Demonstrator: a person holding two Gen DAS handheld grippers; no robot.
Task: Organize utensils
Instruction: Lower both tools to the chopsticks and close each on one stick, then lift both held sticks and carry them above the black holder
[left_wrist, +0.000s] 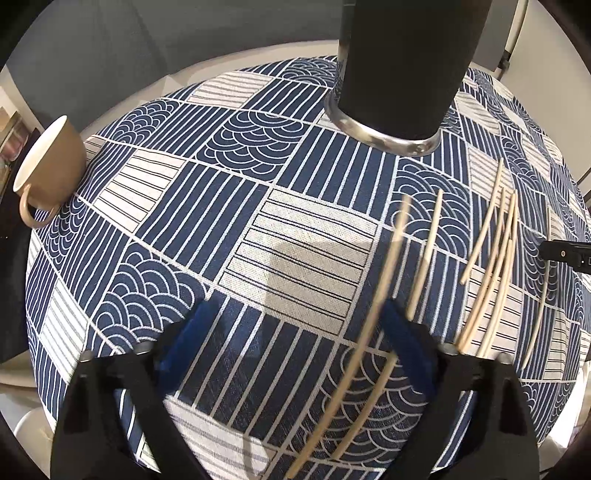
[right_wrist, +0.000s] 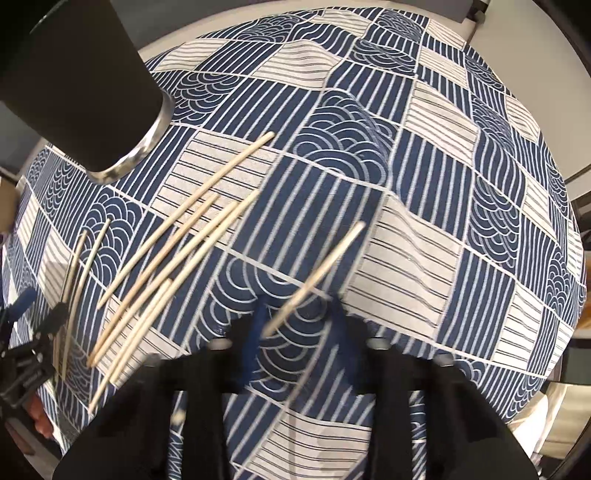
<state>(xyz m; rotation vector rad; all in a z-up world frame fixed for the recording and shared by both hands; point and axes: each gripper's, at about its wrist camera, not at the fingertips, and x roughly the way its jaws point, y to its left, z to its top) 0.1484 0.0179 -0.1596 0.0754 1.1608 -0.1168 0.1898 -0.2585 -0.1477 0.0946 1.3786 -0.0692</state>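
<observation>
Chopsticks (right_wrist: 173, 258), slim pale wooden rods on the blue-and-white patterned cloth (right_wrist: 424, 192), lie at ten o'clock from our right gripper (right_wrist: 295, 325), which pinches one stick (right_wrist: 314, 277) aimed at one o'clock, while our left gripper (left_wrist: 295, 347) stands open around another blurred stick (left_wrist: 369, 325), the dark cylindrical holder (left_wrist: 399, 66) at twelve.

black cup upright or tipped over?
Upright. The black cup stands on its silver base ring on the patterned tablecloth, and its walls rise out of frame in both wrist views. Contents: cannot tell.
</observation>
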